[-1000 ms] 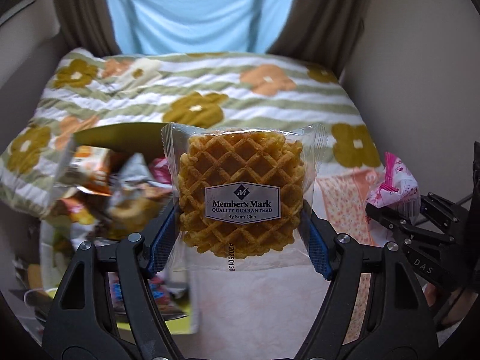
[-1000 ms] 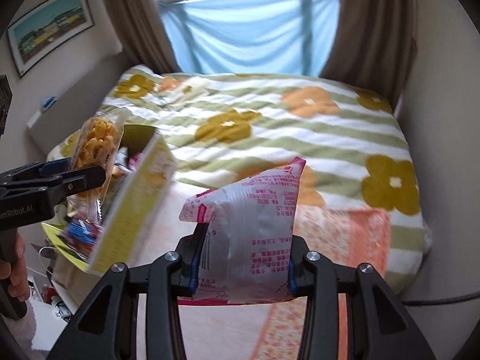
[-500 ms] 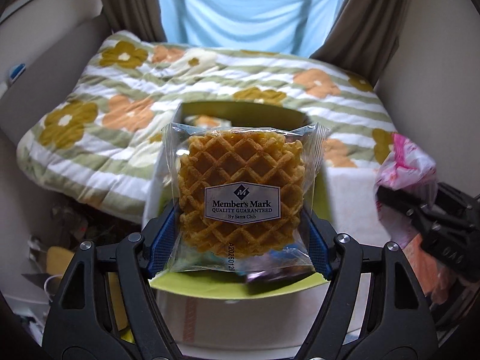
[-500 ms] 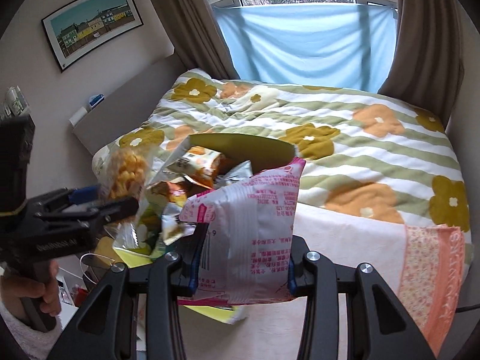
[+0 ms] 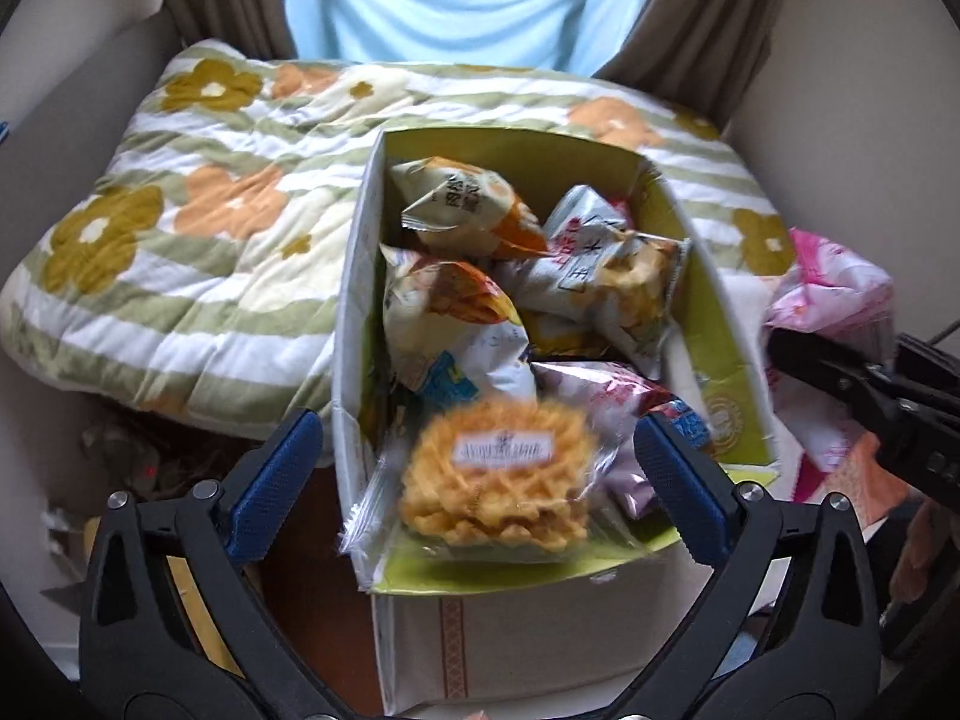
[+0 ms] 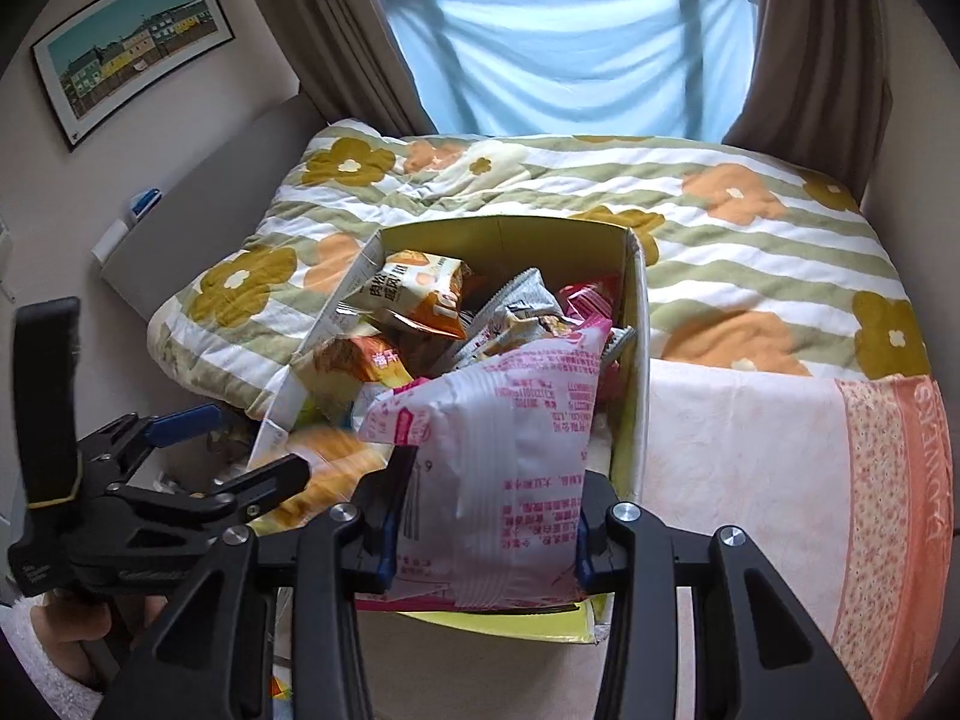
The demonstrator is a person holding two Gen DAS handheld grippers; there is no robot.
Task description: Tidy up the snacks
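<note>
Waffle packet (image 5: 501, 483) is sitting right between the left gripper (image 5: 477, 471) pads, but they're spread wide and not touching it. It's blurry, so my guess is it's dropping loose into the near end of the box (image 5: 354, 312). It lies roughly flat, label facing up, wider side running left to right across the box.

Right gripper (image 6: 486, 531) is clamped on the pink and white bag (image 6: 498, 438), pads pinching its lower sides. Bag stands upright with its long axis pointing up and away from the gripper, top corner leaning over the box's near right part. The box opening is straight ahead and a bit below it, so I'd say that's the hand nearer to the next drop: ease forward, then let go.

Further in, the box is already piled with other snack bags (image 5: 462, 210), orange and silver ones toward the far end. Behind all that is the flowered blanket (image 6: 750, 210), then the blue cloth (image 6: 570, 48) over the window.
</note>
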